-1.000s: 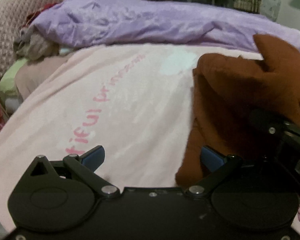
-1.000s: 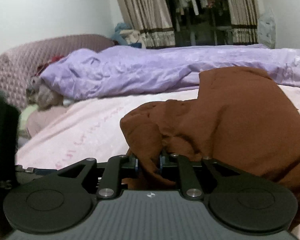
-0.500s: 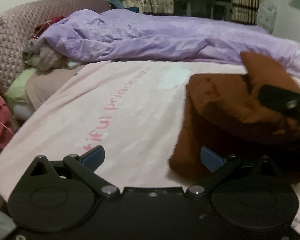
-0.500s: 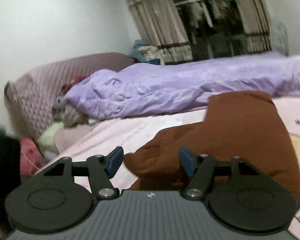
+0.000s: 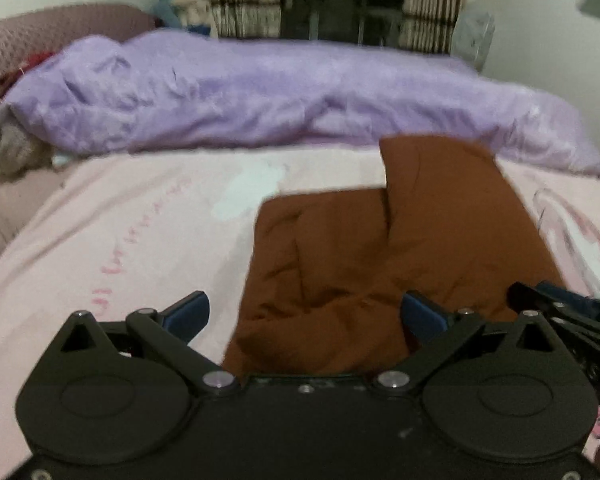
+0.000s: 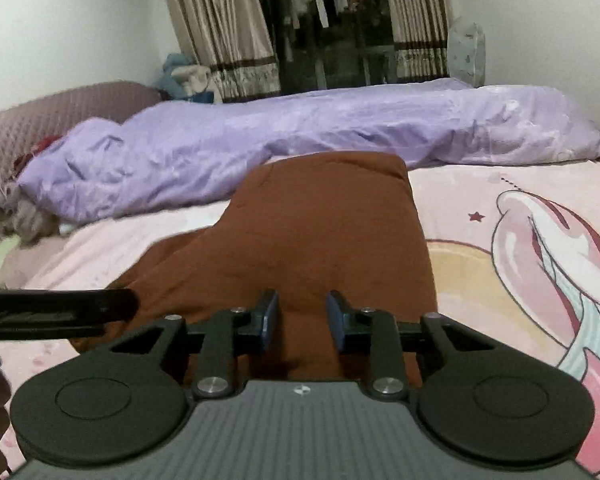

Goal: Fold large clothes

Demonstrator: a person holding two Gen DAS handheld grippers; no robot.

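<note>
— One garment mattered just then: the brown garment (image 6: 324, 236). Where was it?

— It lay on the pink bedsheet (image 5: 140, 224), roughly mid-bed, with the rumpled purple duvet (image 6: 300, 128) behind it near the wall. It was partly folded, a narrower panel reaching toward the duvet and a wider, creased part nearer the cameras.

— What had changed in the last second?

— A second earlier the right claw (image 6: 302, 318) was pinching a bunched fold of the cloth. It had since let go, swung wide, and its jaws were closing again, with nothing pressed between the pads; the cloth only lay beneath them. The bunched fold had dropped flat.

— And the left claw (image 5: 304, 314)?

— It stood wide open, holding nothing, above the garment's near edge, and it had pulled back and upward from the cloth. The right claw's tip showed at the edge of its view.

— What did that mean for the folding?

— I judged that one fold had just been laid and released. The garment looked uneven, with wrinkles along the near edge, so another fold or some smoothing probably remained.
</note>
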